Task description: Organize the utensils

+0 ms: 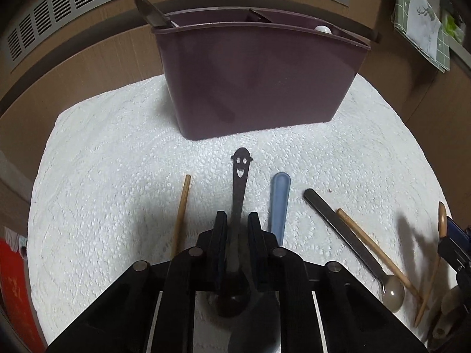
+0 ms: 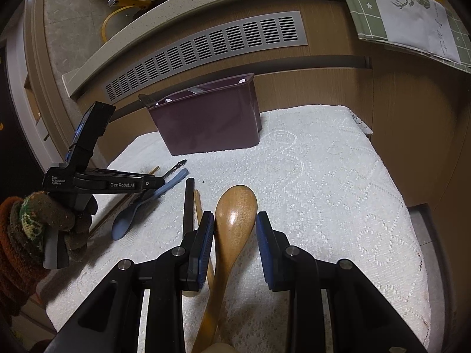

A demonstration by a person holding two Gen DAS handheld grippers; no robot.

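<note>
Two tongs: my left gripper squeezes the smiley spoon lying on the white cloth (purple bin behind), my right gripper gapes around the wooden spoon.

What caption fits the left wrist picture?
Left tongs straddle a smiley-handled spoon before the purple bin.

A purple bin blocks the far edge of the white cloth, whose right half lies bare, while spoons and chopsticks crowd the near left.
</note>
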